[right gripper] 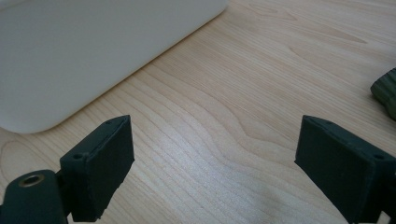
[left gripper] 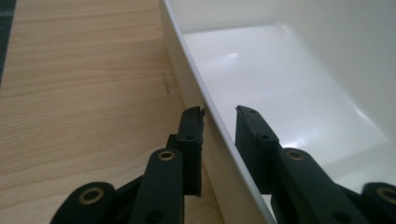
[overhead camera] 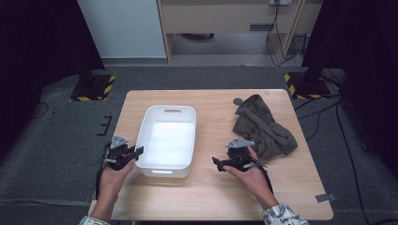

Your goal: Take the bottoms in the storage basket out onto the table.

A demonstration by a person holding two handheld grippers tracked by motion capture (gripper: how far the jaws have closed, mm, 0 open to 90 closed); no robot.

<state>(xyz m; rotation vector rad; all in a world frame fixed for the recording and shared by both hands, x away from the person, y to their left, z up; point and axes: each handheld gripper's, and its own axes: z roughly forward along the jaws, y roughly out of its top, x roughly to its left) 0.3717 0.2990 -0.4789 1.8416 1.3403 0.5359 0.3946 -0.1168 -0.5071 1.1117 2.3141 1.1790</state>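
Because the left hand-held gripper (left gripper: 219,112) straddles the near-left rim of the white bin (overhead camera: 187,140) on the table (overhead camera: 211,197), jaws narrowed but not visibly pinching, a thin bite risks slipping while the right hand-held gripper (right gripper: 212,140) gapes idle.

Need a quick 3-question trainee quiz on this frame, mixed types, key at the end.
1. True or false: the left gripper has its jaws astride the rim of the white tub.
2. Where does the green cloth lie? A) inside the tub B) on the table, right of the tub C) on the floor
3. Fill in: the right gripper hangs over bare wood with its jaws ____.

Key: 1 true; one jaw is outside the wall, one inside. 2 B. 3 open, with nothing between them.
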